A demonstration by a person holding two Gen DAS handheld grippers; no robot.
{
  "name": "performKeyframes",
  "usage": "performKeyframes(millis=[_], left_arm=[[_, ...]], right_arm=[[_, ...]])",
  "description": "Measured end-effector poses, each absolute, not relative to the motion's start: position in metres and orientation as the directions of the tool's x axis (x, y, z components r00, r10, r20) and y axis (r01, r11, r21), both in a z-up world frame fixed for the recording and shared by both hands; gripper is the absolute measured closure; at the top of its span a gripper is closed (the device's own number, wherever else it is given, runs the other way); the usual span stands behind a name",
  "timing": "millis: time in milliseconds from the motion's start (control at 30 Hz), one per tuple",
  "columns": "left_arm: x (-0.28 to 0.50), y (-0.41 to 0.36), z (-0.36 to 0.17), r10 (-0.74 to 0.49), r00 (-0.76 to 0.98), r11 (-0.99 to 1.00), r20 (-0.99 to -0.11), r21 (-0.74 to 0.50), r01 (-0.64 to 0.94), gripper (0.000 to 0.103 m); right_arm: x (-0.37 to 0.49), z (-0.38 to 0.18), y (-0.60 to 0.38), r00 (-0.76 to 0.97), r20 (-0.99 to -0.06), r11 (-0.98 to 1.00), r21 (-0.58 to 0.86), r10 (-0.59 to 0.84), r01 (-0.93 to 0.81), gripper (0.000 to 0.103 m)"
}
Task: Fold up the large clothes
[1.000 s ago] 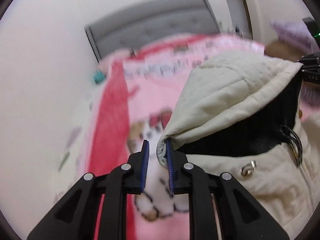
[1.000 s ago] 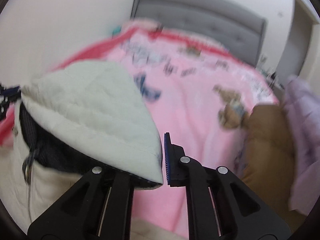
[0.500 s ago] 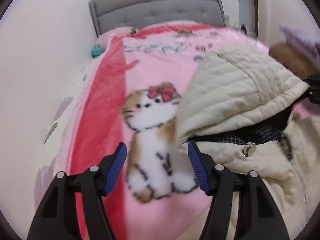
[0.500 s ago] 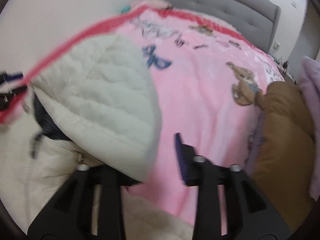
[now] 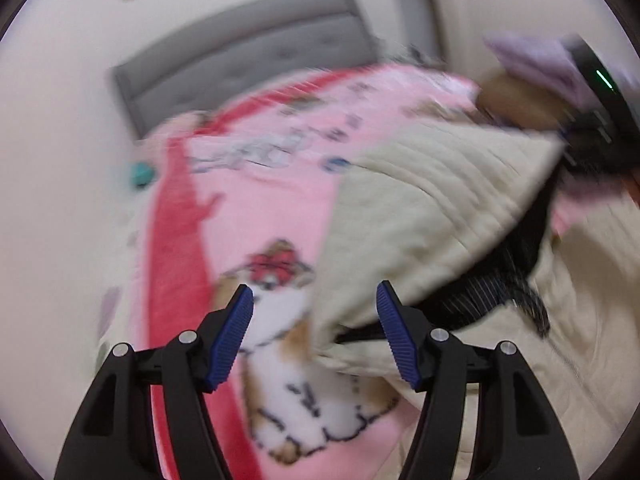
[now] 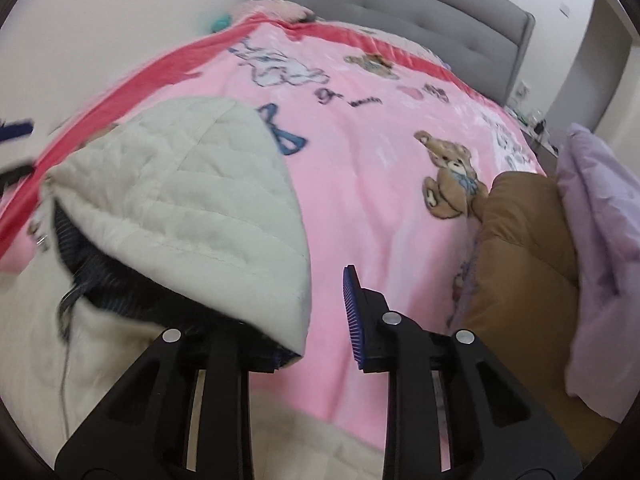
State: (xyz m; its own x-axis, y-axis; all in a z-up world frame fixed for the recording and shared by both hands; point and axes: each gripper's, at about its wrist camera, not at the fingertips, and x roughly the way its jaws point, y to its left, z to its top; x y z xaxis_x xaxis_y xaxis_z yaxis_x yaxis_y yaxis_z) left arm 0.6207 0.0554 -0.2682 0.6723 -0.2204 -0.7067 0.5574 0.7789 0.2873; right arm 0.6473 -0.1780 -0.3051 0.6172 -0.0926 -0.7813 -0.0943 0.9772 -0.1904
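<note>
A cream quilted jacket with a dark-lined hood [image 5: 432,208] lies on the pink blanket [image 5: 272,208]. My left gripper [image 5: 314,300] stands open and wide. The hood's left corner sits loose between its blue pads [image 5: 232,336], which do not press on it. In the right wrist view the hood [image 6: 180,200] drapes over my right gripper's [image 6: 320,320] left finger and hides it. This gripper's jaws are closing. A strip of blanket shows between the hood's edge and the right pad [image 6: 352,316]. The jacket body [image 6: 36,352] spreads at lower left.
A brown garment [image 6: 524,248] and lilac bedding [image 6: 600,248] are piled at the bed's right side. The grey headboard [image 6: 400,12] stands at the far end against a white wall. A small teal object [image 5: 140,174] lies near the pillow end.
My left gripper let go of the hood's corner and opened wide. My right gripper came off the hood's edge, opened, and now stands narrower. The hood has sunk onto the jacket.
</note>
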Motion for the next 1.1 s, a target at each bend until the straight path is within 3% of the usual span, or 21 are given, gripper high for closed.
performKeyframes(millis=[167,267,367,467,533,733,867,967,1100], left_arm=[[0.627,0.028,-0.307,-0.181,0.628,0.610,-0.757,0.415,0.675,0.040],[0.629,0.017,-0.320,-0.117,0.666,0.549,-0.737,0.510,0.662,0.048],[0.630,0.003,-0.337,0.029,0.750,0.459,-0.661,0.675,0.578,0.054],[0.613,-0.010,-0.353,0.110,0.867,0.305,-0.485,0.847,0.435,0.056],[0.602,-0.014,-0.362,0.139,0.927,0.218,-0.349,0.923,0.315,0.075],[0.593,0.004,-0.354,0.120,0.920,0.292,-0.374,0.899,0.327,0.087],[0.568,0.028,-0.308,-0.066,0.921,0.428,-0.385,0.823,0.375,0.088],[0.572,0.053,-0.284,-0.120,0.840,0.540,-0.529,0.675,0.502,0.088],[0.574,0.053,-0.317,-0.063,0.790,0.481,-0.610,0.675,0.559,0.088]], right_arm=[[0.657,-0.310,-0.177,0.617,-0.781,0.984,-0.168,-0.093,-0.065,0.079],[0.654,-0.312,-0.172,0.625,-0.774,0.978,-0.189,-0.096,-0.084,0.078],[0.650,-0.312,-0.171,0.637,-0.762,0.974,-0.211,-0.112,-0.080,0.077],[0.647,-0.312,-0.174,0.644,-0.755,0.978,-0.203,-0.125,-0.048,0.076],[0.644,-0.310,-0.177,0.654,-0.747,0.983,-0.180,-0.122,-0.022,0.075],[0.642,-0.305,-0.173,0.666,-0.736,0.982,-0.188,-0.121,-0.029,0.076],[0.640,-0.295,-0.178,0.671,-0.727,0.983,-0.185,-0.144,0.010,0.077],[0.637,-0.287,-0.188,0.667,-0.743,0.996,-0.091,-0.059,-0.013,0.078],[0.637,-0.313,-0.171,0.624,-0.776,0.981,-0.175,-0.086,-0.082,0.084]])
